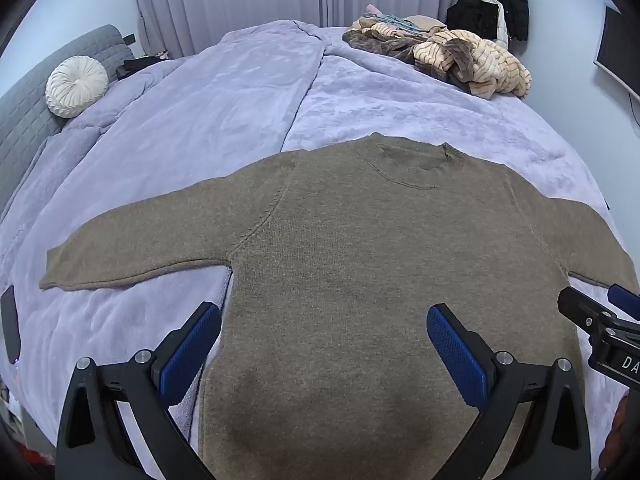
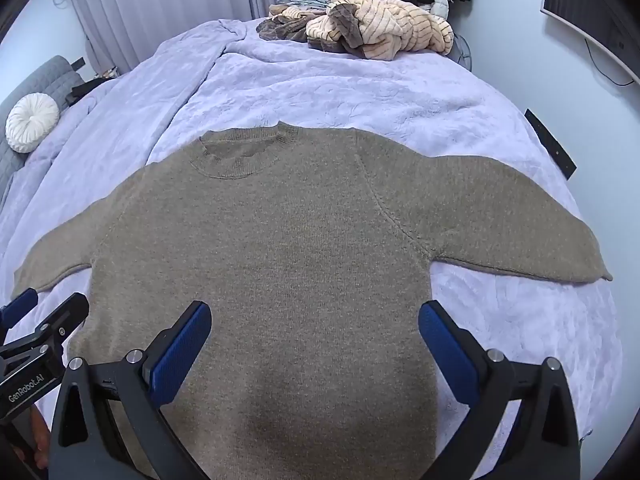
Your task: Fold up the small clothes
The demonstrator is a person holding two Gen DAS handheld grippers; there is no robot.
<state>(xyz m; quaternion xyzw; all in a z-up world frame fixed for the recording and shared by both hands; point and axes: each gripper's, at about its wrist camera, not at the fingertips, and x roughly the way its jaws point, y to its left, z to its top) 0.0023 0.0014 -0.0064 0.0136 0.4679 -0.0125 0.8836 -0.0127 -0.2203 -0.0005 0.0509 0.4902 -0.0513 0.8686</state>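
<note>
I have the brown sweater [image 1: 360, 264] spread flat and face up on the bed [image 1: 200, 128], collar away from me, both sleeves stretched out to its sides. Nothing is folded yet, so I judge I'm at the very start: the garment is laid out and the first fold is waiting.

My left gripper [image 1: 324, 344] hangs over the sweater's lower body near its left side edge, tilted steeply down toward the knit. Its jaws stand wide apart with only fabric below them, gripping nothing. My right gripper [image 2: 314, 342] hangs in the same downward tilt over the lower body toward the sweater's right side edge, jaws equally wide and empty. Each gripper shows at the edge of the other's view, so the two sit side by side just above the hem end of the sweater.

The next move, as I read it, calls for bringing a sleeve in across the body. That means moving a gripper outward from the body to a sleeve's cuff, pinching the edge cleanly, and carrying it over without dragging the torso.

A heap of striped clothes [image 2: 380, 28] lies well beyond the sweater's collar, at the far end of the bed.
</note>
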